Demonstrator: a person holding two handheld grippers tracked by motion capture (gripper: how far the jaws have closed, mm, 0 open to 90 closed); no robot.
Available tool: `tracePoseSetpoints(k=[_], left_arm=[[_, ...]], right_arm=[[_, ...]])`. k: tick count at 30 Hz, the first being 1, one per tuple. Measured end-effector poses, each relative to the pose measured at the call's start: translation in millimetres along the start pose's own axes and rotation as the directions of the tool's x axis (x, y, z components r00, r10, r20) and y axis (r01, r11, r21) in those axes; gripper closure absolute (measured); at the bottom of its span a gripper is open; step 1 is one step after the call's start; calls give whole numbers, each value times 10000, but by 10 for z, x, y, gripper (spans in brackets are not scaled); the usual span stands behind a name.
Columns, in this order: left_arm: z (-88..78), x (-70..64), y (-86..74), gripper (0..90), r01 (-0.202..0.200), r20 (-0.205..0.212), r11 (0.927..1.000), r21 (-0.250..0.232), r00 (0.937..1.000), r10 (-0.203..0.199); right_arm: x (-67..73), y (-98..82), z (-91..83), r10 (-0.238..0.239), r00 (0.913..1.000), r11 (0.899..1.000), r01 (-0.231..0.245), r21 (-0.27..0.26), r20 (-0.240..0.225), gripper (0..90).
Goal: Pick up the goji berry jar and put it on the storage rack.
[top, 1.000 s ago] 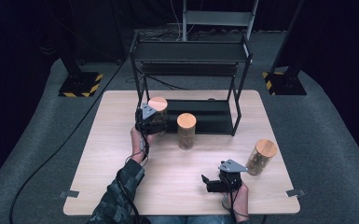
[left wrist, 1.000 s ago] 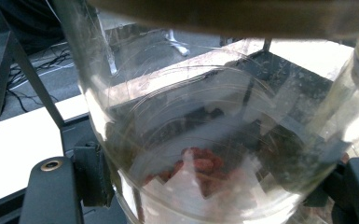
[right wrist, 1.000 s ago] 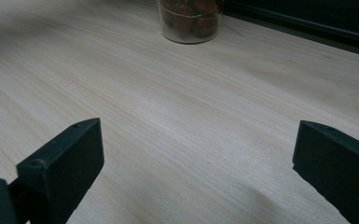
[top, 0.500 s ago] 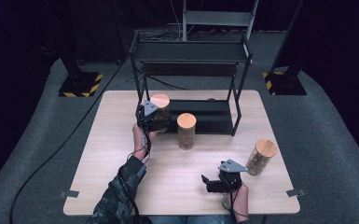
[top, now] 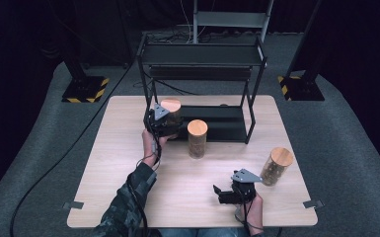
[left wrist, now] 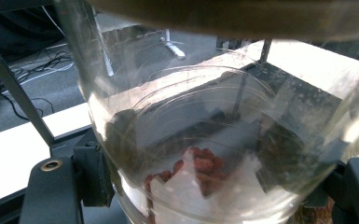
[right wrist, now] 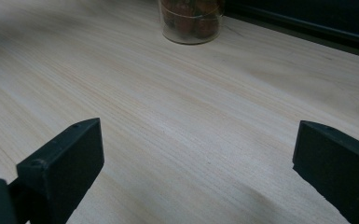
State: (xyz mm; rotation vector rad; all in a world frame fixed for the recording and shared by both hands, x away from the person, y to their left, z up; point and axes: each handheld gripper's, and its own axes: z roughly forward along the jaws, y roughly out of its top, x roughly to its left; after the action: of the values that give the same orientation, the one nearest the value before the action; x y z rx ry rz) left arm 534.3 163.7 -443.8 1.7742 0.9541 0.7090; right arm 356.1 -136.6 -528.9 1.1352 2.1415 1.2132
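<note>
Over at about ten o'clock on the desk, the left gripper is clamped on a glass jar with a wooden lid, right at the left front post of the black shelf rack. In the left gripper view, the clear wall of the jar sits between both jaws, with a few reddish pieces at the bottom. I'd judge it is being carried to the rack's lower shelf. The glass is smooth and the hold is low on the body, so the jar could slip or tilt if the hand swings. It could also knock the post or the shelf edge on the way in.

Just right of it, near the centre, a second lidded jar stands close enough for an elbow or cable to topple it.

At five o'clock, the right gripper rests near the desk with its jaws spread wide and nothing between them. A third jar stands just beside it at four o'clock, and a careless reach might tip that one.
</note>
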Motion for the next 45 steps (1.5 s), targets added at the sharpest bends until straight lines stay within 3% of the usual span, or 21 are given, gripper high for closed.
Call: tracePoseSetpoints(k=[14, 45], left_arm=[[82, -15, 8, 245, -159, -284, 9999, -40, 9995, 158], [279, 40, -59, 246, 86, -1031, 9992, -401, 9946, -127]], right_arm=[[7, -1, -3, -28, 10000, 10000, 28, -27, 35, 10], [12, 0, 3, -106, 9999, 9999, 105, 23, 43, 10]])
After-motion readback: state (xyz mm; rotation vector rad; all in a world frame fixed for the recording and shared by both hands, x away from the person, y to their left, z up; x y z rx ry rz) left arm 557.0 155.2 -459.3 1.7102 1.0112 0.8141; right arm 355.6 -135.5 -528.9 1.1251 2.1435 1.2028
